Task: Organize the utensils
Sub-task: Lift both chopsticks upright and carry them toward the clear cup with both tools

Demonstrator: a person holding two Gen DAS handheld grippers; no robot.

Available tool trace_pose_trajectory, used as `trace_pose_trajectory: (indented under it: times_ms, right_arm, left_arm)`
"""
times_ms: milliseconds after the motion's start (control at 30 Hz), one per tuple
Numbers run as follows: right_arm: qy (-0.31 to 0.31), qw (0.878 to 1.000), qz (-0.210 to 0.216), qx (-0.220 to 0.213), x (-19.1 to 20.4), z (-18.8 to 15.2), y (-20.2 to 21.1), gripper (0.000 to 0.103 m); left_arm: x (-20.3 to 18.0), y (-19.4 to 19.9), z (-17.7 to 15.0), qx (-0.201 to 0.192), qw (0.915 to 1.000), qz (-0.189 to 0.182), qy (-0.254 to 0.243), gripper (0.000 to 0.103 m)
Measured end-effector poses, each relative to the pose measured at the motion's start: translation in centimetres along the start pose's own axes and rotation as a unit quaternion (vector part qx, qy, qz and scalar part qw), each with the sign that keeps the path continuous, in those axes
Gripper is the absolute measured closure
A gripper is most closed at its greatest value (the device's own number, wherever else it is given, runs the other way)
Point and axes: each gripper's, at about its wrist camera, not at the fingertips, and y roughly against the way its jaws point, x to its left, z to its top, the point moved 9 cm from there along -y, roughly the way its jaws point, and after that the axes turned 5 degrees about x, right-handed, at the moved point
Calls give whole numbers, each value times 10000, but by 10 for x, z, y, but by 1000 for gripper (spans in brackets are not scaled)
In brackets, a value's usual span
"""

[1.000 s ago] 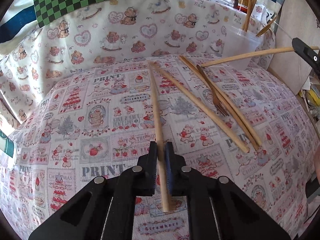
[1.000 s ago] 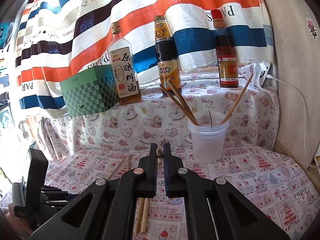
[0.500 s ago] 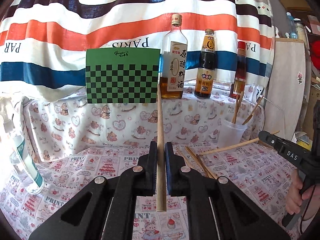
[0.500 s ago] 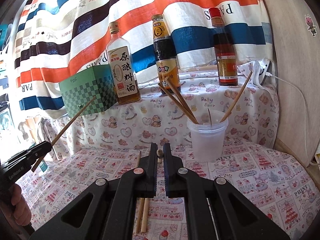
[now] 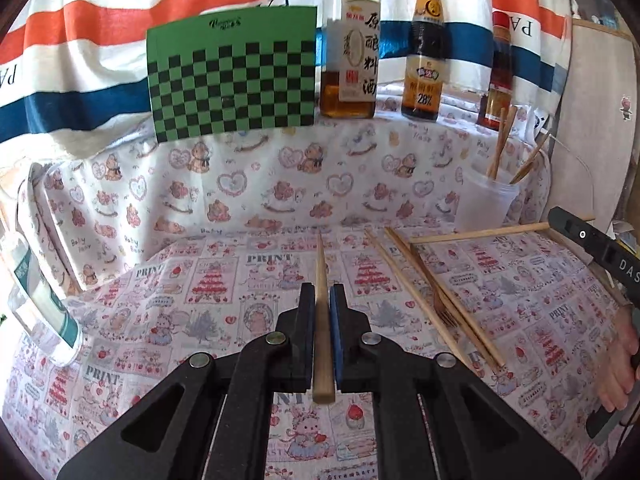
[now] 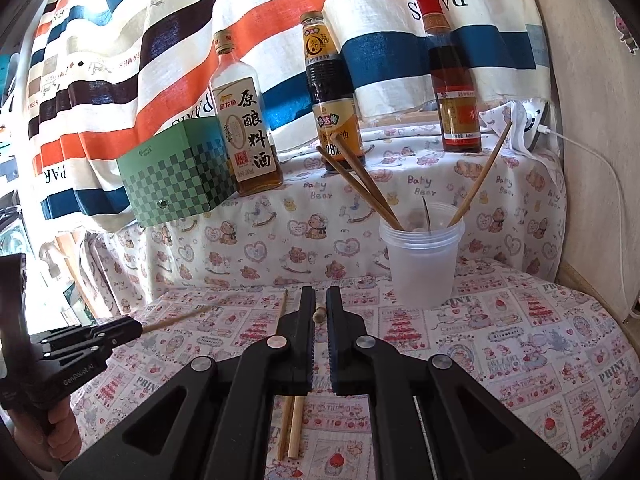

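Note:
My left gripper (image 5: pixel 322 296) is shut on a wooden chopstick (image 5: pixel 321 304) that points forward over the table. It also shows at the left of the right wrist view (image 6: pixel 120 330). My right gripper (image 6: pixel 319 300) is shut on another wooden chopstick (image 5: pixel 476 235), whose end (image 6: pixel 319 313) shows between the jaws. A clear plastic cup (image 6: pixel 422 264) holding several chopsticks stands ahead to the right. Two chopsticks (image 5: pixel 436 300) and a wooden fork (image 5: pixel 436 292) lie on the patterned cloth.
Three bottles (image 6: pixel 248 120) and a green checkered box (image 6: pixel 176 178) stand on the raised shelf behind. A white charger and cable (image 6: pixel 536 128) sit at the right wall. A spray bottle (image 5: pixel 36 292) stands at the far left.
My left gripper lifted its chopstick off the cloth, tilted up, then dipped back toward the table. My right gripper stayed almost still, holding its chopstick.

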Motion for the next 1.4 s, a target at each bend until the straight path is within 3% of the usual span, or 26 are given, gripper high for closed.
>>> trace_pose_trajectory:
  times_ms: [100, 267, 333, 400, 467, 667, 833, 967, 1067, 1400]
  right_arm:
    - [-1, 10000, -21, -27, 0, 0, 1, 97]
    - [-14, 9999, 28, -148, 0, 3, 6, 97]
    - [-42, 9996, 94, -246, 1, 6, 10, 97]
    - [15, 9990, 114, -421, 3, 9, 17, 97]
    - [171, 9983, 126, -552, 8, 12, 23, 97]
    - [583, 9973, 162, -405, 25, 7, 21, 97]
    - [512, 9974, 250, -451, 27, 7, 25, 97]
    - [-42, 9954, 753, -595, 18, 16, 37, 97]
    - [-426, 9906, 1269, -271, 18, 13, 32, 97]
    - [-475, 9915, 1026, -643, 6, 27, 47, 97]
  left_arm:
    - [1, 0, -1, 49, 9996, -207, 164, 97]
    - [12, 25, 14, -538, 9973, -266, 434, 97]
    - [20, 38, 20, -854, 9946, -114, 584, 97]
    - [30, 51, 25, -1161, 9905, 264, 688, 97]
    - [35, 59, 28, -1354, 9873, 143, 813, 97]
    - [40, 54, 29, -1225, 9887, 36, 860, 97]
    - [34, 51, 25, -1160, 9898, 50, 826, 97]
    - [37, 57, 24, -1331, 9867, 202, 909, 97]
    - [36, 59, 25, -1396, 9862, 162, 881, 97]
    - [22, 68, 36, -1668, 9833, -76, 727, 97]
